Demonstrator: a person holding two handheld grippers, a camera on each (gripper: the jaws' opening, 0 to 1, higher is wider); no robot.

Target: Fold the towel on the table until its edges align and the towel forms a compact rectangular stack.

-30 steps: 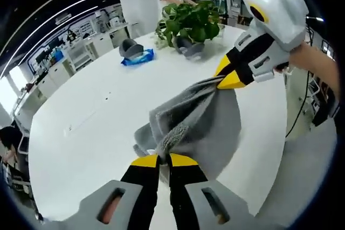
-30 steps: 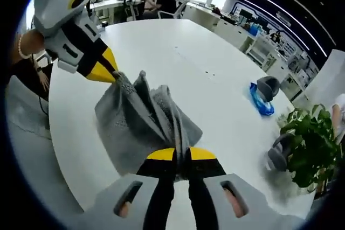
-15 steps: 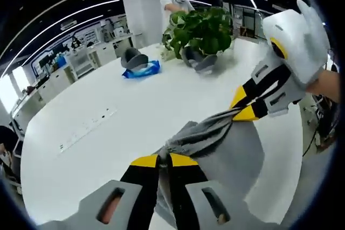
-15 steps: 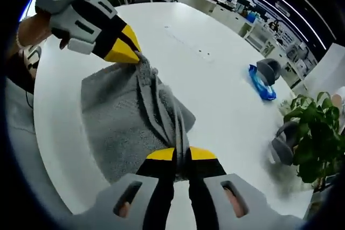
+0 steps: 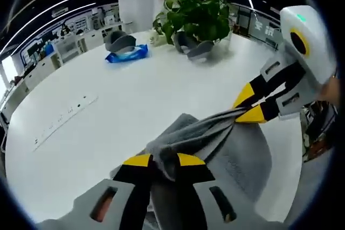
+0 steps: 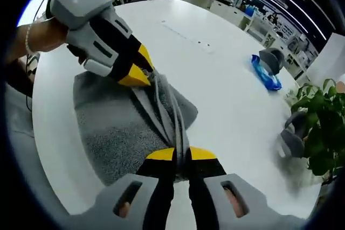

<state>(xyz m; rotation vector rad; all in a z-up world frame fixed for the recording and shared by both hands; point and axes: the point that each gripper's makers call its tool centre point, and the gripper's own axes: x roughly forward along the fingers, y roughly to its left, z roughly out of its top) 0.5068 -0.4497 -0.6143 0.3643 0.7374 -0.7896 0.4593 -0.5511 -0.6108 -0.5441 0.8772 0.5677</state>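
The left hand-held gripper (image 5: pixel 164 160) is clamped on one corner of the grey towel (image 5: pixel 232 154); the right hand-held gripper (image 6: pixel 181 154) is clamped on the neighbouring corner, so the edge between them is bunched into a ridge; the rest of the towel lies flat on the white counter (image 5: pixel 118 100), near its edge; to fold well, draw both corners apart until that edge is straight, carry them level over the flat part, and lower them onto the far edge; release only when edges match.

towel (image 5: pixel 237 149) on table (image 5: pixel 108 117), plant (image 5: pixel 197 17) behind
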